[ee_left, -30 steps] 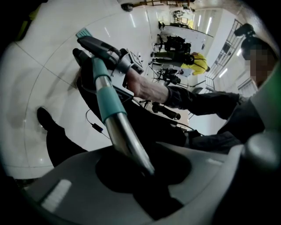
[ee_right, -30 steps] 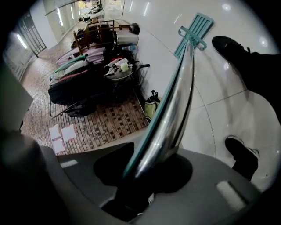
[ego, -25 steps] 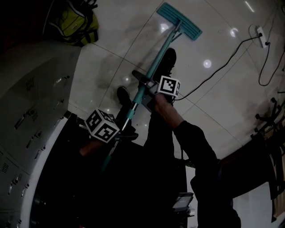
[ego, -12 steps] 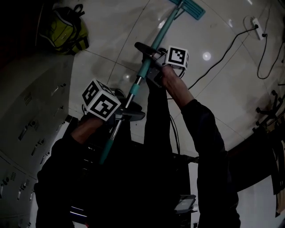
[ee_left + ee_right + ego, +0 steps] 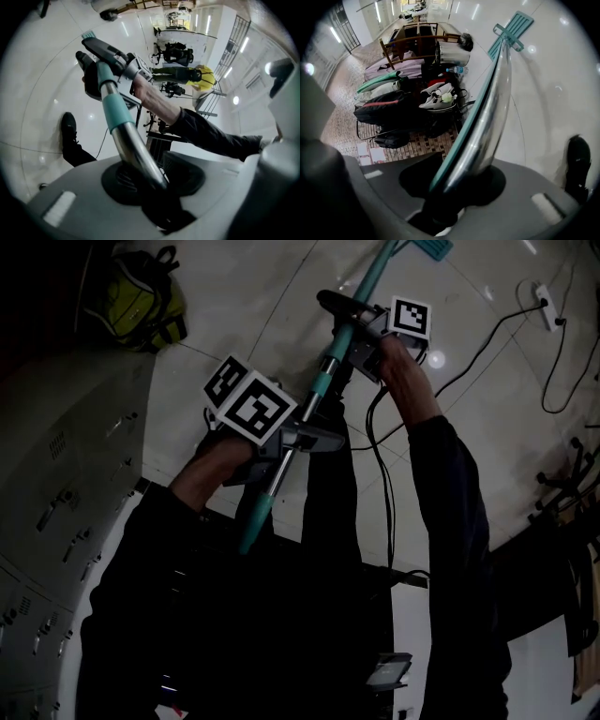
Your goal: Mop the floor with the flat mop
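Pole (image 5: 317,390) clamped by both: L gripper (image 5: 284,440) near its end, R gripper (image 5: 359,332) nearer head (image 5: 510,29); spacing gives me leverage over floor (image 5: 253,296).

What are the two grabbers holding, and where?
Both grip the teal flat mop by its shiny metal pole: left gripper near the handle end, right gripper closer to the head.

Shiny metal mop pole (image 5: 486,117); glossy flr (image 5: 253,296).

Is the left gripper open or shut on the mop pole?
Shut on it: the left gripper clamps the mop pole, which emerges from between its jaws.
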`<move>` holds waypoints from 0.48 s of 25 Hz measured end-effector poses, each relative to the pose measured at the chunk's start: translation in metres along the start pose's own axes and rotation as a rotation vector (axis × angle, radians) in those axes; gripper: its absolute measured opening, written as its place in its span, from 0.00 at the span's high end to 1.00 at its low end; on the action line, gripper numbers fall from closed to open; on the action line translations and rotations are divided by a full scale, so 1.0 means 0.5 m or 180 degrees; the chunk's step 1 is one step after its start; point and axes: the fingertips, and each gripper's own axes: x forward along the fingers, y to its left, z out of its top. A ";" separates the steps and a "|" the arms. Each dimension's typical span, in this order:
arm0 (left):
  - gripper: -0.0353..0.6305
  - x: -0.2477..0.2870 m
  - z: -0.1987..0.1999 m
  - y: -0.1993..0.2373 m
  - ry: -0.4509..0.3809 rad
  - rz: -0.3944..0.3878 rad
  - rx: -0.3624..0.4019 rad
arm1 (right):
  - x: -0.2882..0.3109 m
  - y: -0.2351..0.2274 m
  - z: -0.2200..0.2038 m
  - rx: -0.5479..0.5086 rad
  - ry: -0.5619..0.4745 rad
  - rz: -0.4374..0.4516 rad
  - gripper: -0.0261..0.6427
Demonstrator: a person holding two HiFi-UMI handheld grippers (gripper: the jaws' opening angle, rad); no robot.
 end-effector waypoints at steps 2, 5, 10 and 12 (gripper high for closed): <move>0.73 0.011 0.049 -0.003 -0.0073 -0.0047 0.0019 | -0.008 0.003 0.051 -0.0068 -0.0025 -0.0032 0.75; 0.73 0.021 0.107 -0.009 -0.0178 -0.0173 0.0028 | -0.021 0.008 0.112 -0.0111 -0.0077 -0.0035 0.76; 0.74 0.029 0.133 -0.002 -0.0148 -0.0160 0.0041 | -0.026 0.000 0.143 -0.0182 -0.0039 -0.0149 0.76; 0.74 0.027 0.124 -0.003 -0.0109 -0.0097 0.0077 | -0.024 0.005 0.137 -0.0212 -0.0050 -0.0112 0.76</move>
